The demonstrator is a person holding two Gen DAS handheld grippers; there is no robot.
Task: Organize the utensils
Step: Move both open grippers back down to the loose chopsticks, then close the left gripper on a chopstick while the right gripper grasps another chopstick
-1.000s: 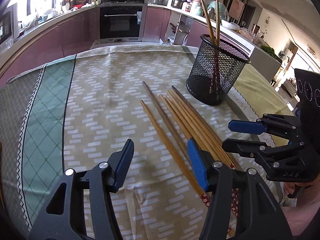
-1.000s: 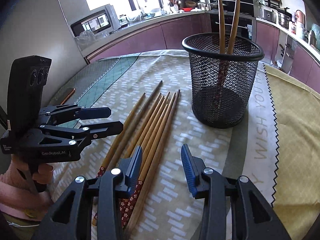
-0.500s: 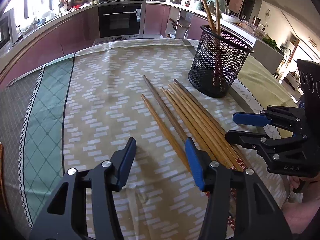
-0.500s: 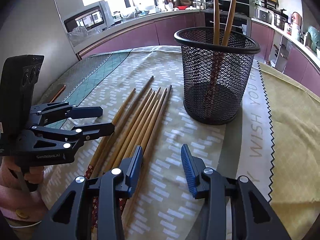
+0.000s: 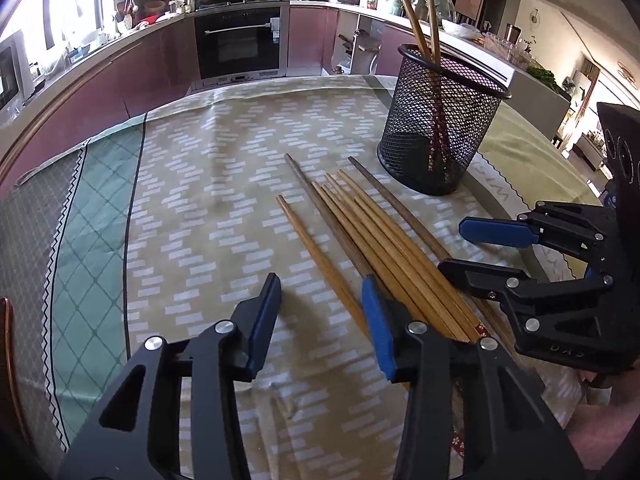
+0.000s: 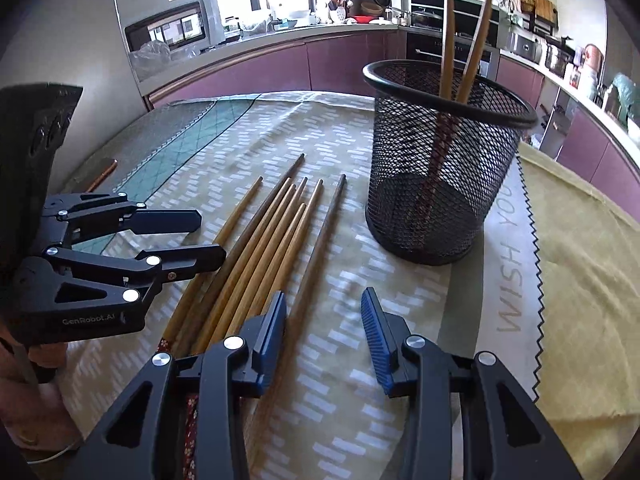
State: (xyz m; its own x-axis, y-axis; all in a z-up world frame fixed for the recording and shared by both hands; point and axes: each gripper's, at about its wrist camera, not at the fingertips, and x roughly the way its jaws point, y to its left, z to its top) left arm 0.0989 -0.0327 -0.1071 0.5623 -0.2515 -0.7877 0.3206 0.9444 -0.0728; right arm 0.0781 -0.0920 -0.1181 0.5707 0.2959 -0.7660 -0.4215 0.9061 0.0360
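Chopsticks (image 5: 372,236) | flat on tablecloth (image 5: 208,184), tips toward 11 o'clock, beside basket (image 5: 436,128) at 1 | left gripper (image 5: 320,320) closing, empty | right gripper (image 6: 324,332) closing over one stick, not gripping

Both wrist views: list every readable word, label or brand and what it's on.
"GenRobot.AI": side of the left claw, seen in the right wrist view.
"WISH YOU": grey band of the tablecloth beside the mesh basket; more letters run behind the basket, unreadable.
"DAS": side of the right claw in the left wrist view; faint, reading uncertain.
Sticker on the oven door: too small to read.
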